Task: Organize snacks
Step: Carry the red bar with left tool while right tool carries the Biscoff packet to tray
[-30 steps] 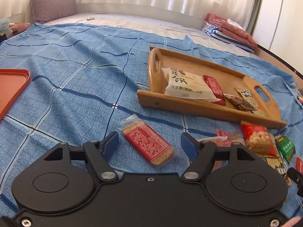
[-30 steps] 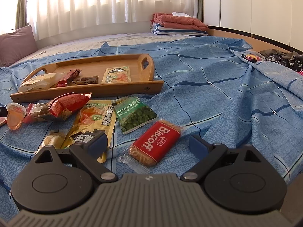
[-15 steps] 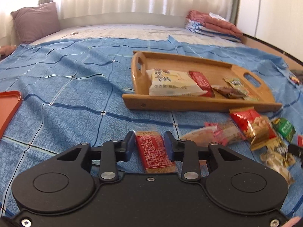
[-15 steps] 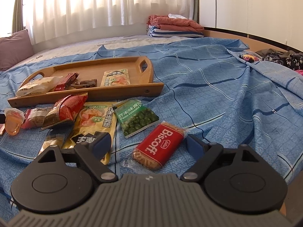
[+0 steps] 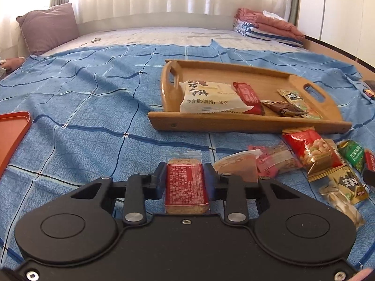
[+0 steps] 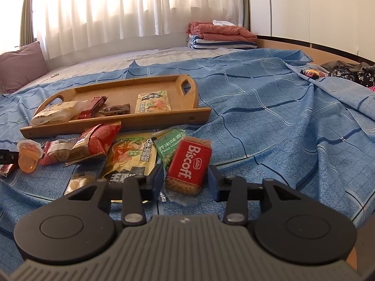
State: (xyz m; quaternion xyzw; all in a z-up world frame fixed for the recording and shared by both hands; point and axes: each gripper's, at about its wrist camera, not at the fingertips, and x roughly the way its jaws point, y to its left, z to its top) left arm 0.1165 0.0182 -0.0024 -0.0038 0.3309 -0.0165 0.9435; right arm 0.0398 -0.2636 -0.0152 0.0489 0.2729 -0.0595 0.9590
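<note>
My left gripper (image 5: 184, 166) is closing, and its blue pads press both long sides of a red biscuit pack (image 5: 186, 187) that lies on the blue bedspread. In the right wrist view my right gripper (image 6: 185, 167) is closing around a red Biscoff pack (image 6: 189, 161). That pack sits between the fingers, with a thin gap still showing at the left pad. The wooden tray (image 5: 246, 121) beyond holds a white cake pack (image 5: 208, 98), a red bar and other small packets.
Loose snacks lie in front of the tray (image 6: 117, 123): a red nut bag (image 6: 96, 140), a green pea pack (image 6: 168, 145), a yellow-green pack (image 6: 133, 154) and a jelly cup (image 6: 28, 159). An orange tray (image 5: 11, 135) sits far left. Folded blankets (image 6: 220, 35) are at the back.
The left jaws closed from wide apart onto the red biscuit pack, and that view rolled level. The right jaws narrowed around the Biscoff pack, which turned lengthwise between the fingers.
</note>
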